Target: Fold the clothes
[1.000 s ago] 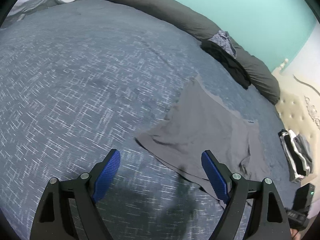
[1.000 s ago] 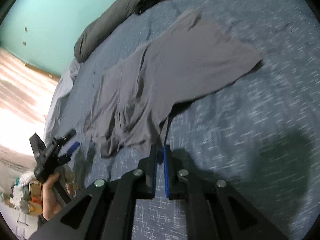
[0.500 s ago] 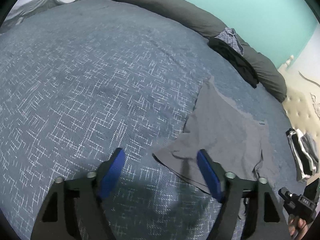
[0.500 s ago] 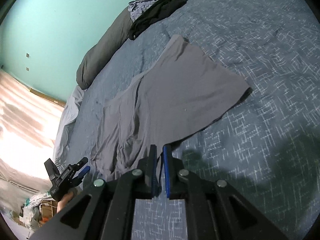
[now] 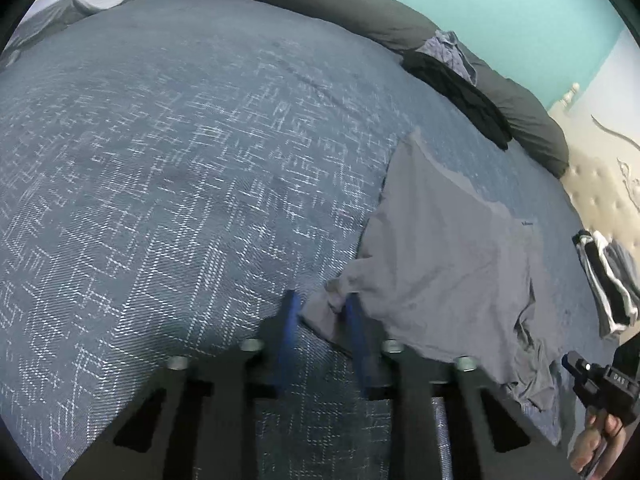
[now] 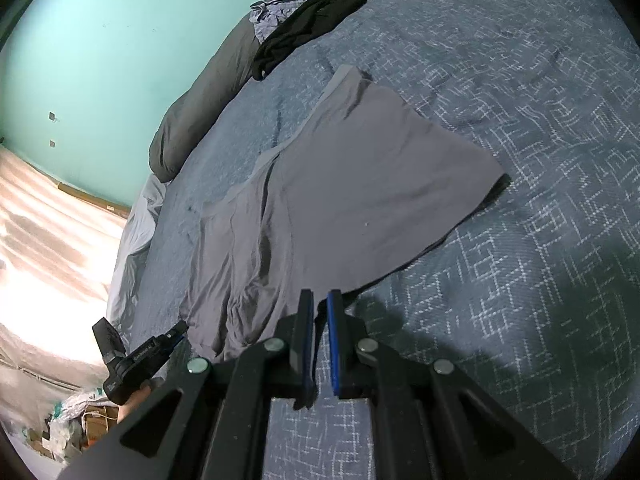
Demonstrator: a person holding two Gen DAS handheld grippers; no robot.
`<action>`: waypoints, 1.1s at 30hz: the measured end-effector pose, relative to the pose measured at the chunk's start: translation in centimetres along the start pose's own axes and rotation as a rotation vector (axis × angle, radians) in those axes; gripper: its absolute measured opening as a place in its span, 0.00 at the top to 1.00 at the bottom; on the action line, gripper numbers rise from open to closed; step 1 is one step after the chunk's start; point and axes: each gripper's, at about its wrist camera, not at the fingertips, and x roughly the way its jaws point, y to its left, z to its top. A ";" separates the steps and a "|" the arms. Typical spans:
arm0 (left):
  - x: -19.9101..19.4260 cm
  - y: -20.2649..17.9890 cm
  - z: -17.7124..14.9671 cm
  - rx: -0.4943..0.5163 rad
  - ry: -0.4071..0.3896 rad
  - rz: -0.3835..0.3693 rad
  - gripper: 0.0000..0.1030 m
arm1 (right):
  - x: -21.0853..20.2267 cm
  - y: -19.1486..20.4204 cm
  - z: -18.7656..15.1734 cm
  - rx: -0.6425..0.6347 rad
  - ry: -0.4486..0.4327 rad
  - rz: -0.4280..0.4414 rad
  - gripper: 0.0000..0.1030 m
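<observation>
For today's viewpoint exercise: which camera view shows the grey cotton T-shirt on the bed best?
The right wrist view: the grey cotton T-shirt lies spread across mid-frame, nearly whole. The left wrist view shows it squeezed toward the right, its corner between blurred fingers.

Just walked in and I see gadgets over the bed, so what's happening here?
A person is folding a grey garment spread on the blue bedspread, with a handheld gripper in each hand. The left gripper straddles one corner of it, jaws narrowed but blurred. The right gripper is pinching its near edge.
</observation>
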 end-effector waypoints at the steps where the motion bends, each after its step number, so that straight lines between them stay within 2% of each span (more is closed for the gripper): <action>1: -0.1 -0.1 0.0 0.004 0.000 -0.002 0.91 | 0.0 0.0 0.0 0.003 -0.001 0.000 0.94; 4: -0.5 -0.5 0.1 0.017 -0.008 -0.015 0.95 | 0.1 -0.1 0.0 0.009 -0.004 -0.002 0.94; 13: -1.5 -0.9 0.2 0.020 -0.037 -0.053 0.95 | 0.3 -0.5 0.6 0.022 -0.014 -0.003 0.94; 19: -0.8 -0.1 0.1 -0.013 -0.010 -0.071 0.95 | 0.5 -0.7 1.0 0.027 -0.021 0.000 0.94; 27: -0.4 0.7 -0.2 -0.035 0.002 -0.041 0.94 | 0.8 -0.5 1.3 0.026 -0.015 0.008 0.94; 30: -0.4 0.6 -0.2 -0.030 0.010 -0.041 0.91 | 1.0 -0.5 1.2 0.025 -0.011 0.010 0.94; 32: -0.3 0.6 -0.3 -0.025 0.017 -0.038 0.77 | 1.1 -0.4 1.2 0.023 -0.009 0.008 0.94; 33: -0.2 0.5 -0.3 -0.024 0.020 -0.035 0.74 | 1.1 -0.4 1.2 0.023 -0.008 0.008 0.94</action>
